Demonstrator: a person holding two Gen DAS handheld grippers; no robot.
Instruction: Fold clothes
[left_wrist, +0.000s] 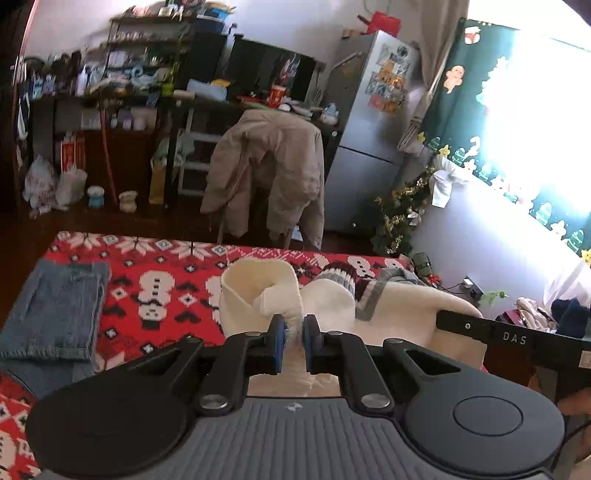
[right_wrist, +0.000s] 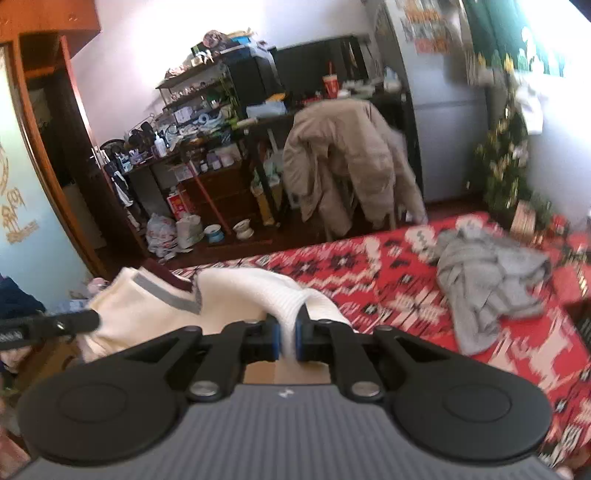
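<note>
Grey garment (right_wrist: 487, 284) and folded jeans (left_wrist: 55, 310) flank the cream sweater (left_wrist: 258, 295).

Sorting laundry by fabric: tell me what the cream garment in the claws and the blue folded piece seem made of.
Cream sweater: a soft matte knit, wool or acrylic by its look; ribbed edge, grey-and-maroon knitted collar trim.
Folded blue piece: denim, probably cotton; faded, stiff-looking, with visible seams and hem.

Cream sweater (right_wrist: 236, 291): soft ribbed knit. Blanket (left_wrist: 166, 266): woven red cloth, matt. Jeans (left_wrist: 55, 310), left: rough denim. Fridge (left_wrist: 373, 122), upper right: smooth brushed metal. Grippers (left_wrist: 293, 332): matt black plastic.
</note>
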